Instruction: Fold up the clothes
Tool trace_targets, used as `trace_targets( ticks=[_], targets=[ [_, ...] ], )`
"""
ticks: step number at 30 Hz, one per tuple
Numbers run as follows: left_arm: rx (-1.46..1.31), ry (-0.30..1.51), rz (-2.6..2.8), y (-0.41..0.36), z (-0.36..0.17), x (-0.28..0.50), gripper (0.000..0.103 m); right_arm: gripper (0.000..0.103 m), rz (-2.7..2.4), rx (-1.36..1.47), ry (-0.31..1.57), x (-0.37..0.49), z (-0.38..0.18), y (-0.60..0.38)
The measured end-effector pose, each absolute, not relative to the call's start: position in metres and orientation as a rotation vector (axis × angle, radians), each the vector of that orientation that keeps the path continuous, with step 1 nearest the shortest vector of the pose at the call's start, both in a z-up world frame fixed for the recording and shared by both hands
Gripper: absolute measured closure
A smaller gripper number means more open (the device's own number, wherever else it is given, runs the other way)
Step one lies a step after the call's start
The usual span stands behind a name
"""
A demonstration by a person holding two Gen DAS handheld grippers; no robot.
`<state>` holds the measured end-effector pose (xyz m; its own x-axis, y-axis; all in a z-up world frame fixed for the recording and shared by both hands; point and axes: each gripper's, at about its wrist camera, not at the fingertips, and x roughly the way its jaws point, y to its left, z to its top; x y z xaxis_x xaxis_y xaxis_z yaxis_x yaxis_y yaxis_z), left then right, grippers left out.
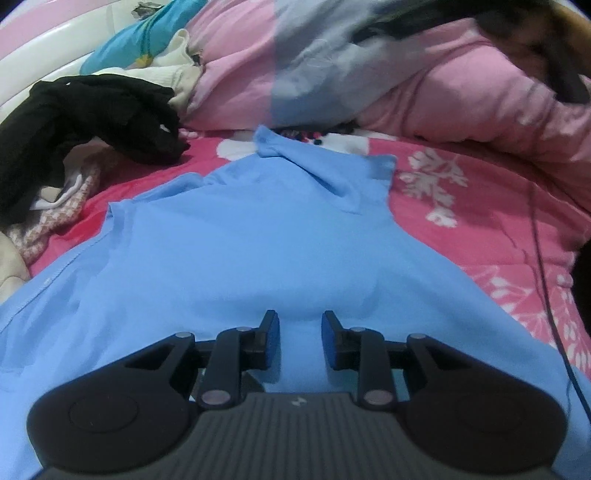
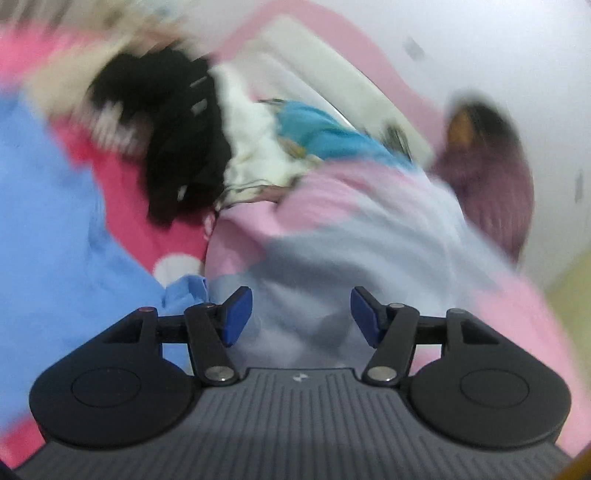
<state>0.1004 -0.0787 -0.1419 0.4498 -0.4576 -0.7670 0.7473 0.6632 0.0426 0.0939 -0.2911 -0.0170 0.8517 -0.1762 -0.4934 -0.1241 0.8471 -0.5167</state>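
A light blue shirt lies spread on the red flowered bedsheet, its collar at the far end. My left gripper hangs low over the near part of the shirt. Its jaws stand a little apart, and only the cloth below shows in the gap. The right wrist view is blurred. There my right gripper is open wide with nothing between its pads, above a pink and grey quilt. The blue shirt is to its left.
A black garment lies with cream and knitted clothes at the far left, and a teal cloth sits by the white headboard. The quilt is heaped behind the shirt. A thin black cable runs down the right. A blurred dark purple shape sits far right.
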Motion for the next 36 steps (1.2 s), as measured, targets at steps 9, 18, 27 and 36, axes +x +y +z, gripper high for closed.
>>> trace_targets(
  ticks=[9, 18, 27, 36],
  targets=[
    [0.429, 0.797, -0.733, -0.085, -0.141, 0.099, 0.074, 0.075, -0.025, 0.272, 1.013, 0.096, -0.094, -0.370],
    [0.420, 0.792, -0.728, -0.084, -0.141, 0.098, 0.074, 0.101, -0.082, 0.466, 0.952, 0.085, -0.096, -0.375],
    [0.383, 0.803, -0.740, -0.082, -0.143, 0.103, 0.074, 0.098, -0.273, 0.307, 1.003, 0.050, -0.111, -0.370],
    [0.371, 0.803, -0.744, -0.080, -0.144, 0.104, 0.074, 0.092, -0.232, -0.019, 0.807, 0.051, -0.079, -0.342]
  ],
)
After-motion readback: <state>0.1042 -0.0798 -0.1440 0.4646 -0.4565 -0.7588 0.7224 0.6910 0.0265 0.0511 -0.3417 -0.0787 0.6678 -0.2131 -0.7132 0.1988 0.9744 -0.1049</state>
